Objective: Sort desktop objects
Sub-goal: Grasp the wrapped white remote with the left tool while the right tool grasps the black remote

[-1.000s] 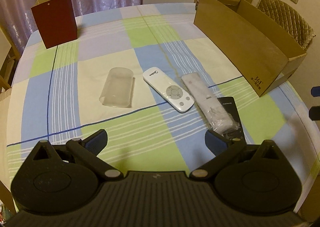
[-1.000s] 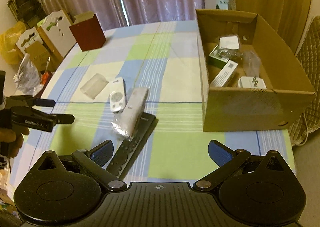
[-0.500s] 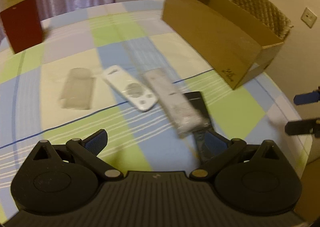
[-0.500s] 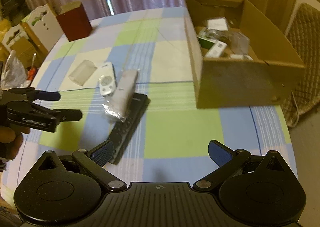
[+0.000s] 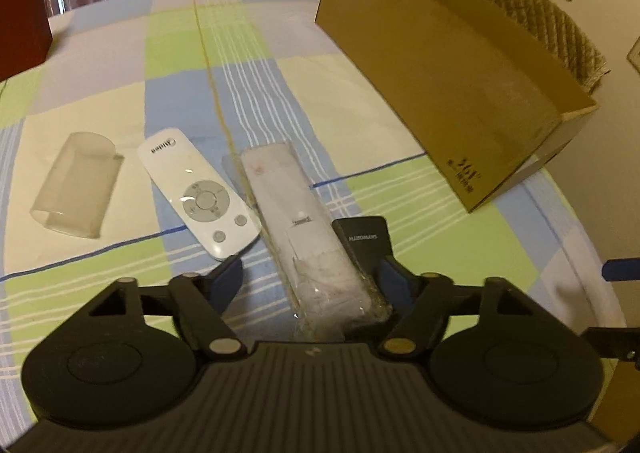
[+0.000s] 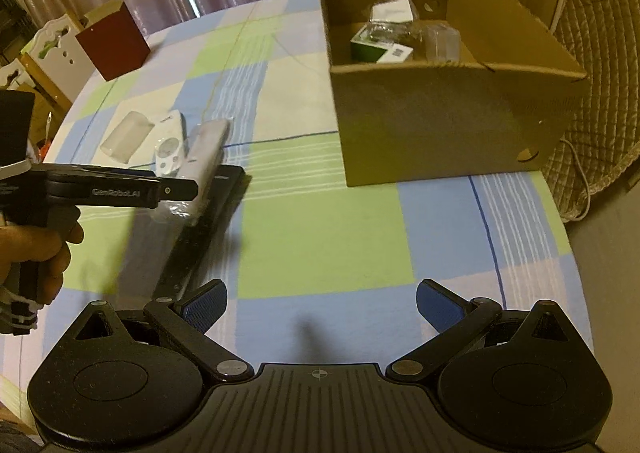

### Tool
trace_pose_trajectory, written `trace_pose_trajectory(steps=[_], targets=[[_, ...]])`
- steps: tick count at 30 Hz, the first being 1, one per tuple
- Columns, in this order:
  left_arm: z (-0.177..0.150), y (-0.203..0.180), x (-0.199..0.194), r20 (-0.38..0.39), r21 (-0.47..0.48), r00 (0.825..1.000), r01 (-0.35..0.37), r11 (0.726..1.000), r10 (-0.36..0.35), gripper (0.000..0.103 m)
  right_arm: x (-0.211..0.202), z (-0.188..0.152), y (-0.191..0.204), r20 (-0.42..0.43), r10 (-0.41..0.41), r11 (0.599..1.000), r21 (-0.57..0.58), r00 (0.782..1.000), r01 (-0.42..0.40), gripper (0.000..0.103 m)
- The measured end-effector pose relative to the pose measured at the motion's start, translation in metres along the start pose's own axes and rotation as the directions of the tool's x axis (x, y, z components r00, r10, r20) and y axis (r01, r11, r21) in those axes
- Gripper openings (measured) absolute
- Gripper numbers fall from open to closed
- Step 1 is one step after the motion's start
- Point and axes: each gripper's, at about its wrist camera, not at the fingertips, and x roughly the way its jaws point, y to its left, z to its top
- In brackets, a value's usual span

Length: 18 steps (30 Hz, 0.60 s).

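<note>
Left gripper (image 5: 310, 281) spread wide, straddling the near end of the plastic-wrapped remote (image 5: 304, 229), not yet pinching. Right gripper (image 6: 322, 303) likewise spread, empty, hovering over bare worktop (image 6: 320, 237) well apart from any object.

Step in hand, judged: closing on the wrapped remote for a lift into the cardboard box (image 6: 440, 121). To do it well:

- Centre the jaws on the remote's hard body, not on the loose crinkled film at the near end; film alone likely slips or tears.
- Mind the black remote (image 5: 362, 239) lying partly beneath the wrapped one; right-hand finger sits just beside it, so close squarely across the width to avoid dragging both.
- Keep clear of the white remote (image 5: 200, 193), just beside the left-hand finger.
- Lift straight up before swinging toward the box, clearing its tall wall.

Location: wrapped remote on the checked cloth, between the white remote and the black one, overlapping the latter; box well apart, farther along the worktop on the right.

Count:
- Remotes on the cloth: three (white, wrapped, black).
- Clear curved plastic cover (image 5: 76, 185): one, left of the white remote.
- Cardboard box: one, already holding several small packages, number hard to tell.
- Dark red box (image 6: 114, 39): one, at the far edge.
- Grippers: two.
</note>
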Motion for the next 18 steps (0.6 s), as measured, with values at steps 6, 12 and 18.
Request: trace_pose_trajectory(steps=[6, 12, 18], targets=[[-0.004, 0.01, 0.005, -0.027, 0.004, 0.998, -0.064, 0.998, 0.064, 0.069, 0.008, 0.0, -0.016, -0.005, 0.031, 0.999, 0.027, 1.0, -0.031, 0.103], [-0.011, 0.037, -0.006, -0.042, 0.003, 0.99, -0.137, 0.991, 0.137, 0.067, 0.016, 0.001, -0.016, 0.0, 0.068, 0.997, 0.03, 0.998, -0.068, 0.103], [-0.007, 0.023, -0.003, -0.037, 0.215, 0.998, -0.051, 0.975, 0.06, 0.066, 0.022, -0.005, 0.003, 0.007, 0.069, 0.997, 0.039, 0.998, -0.069, 0.103]])
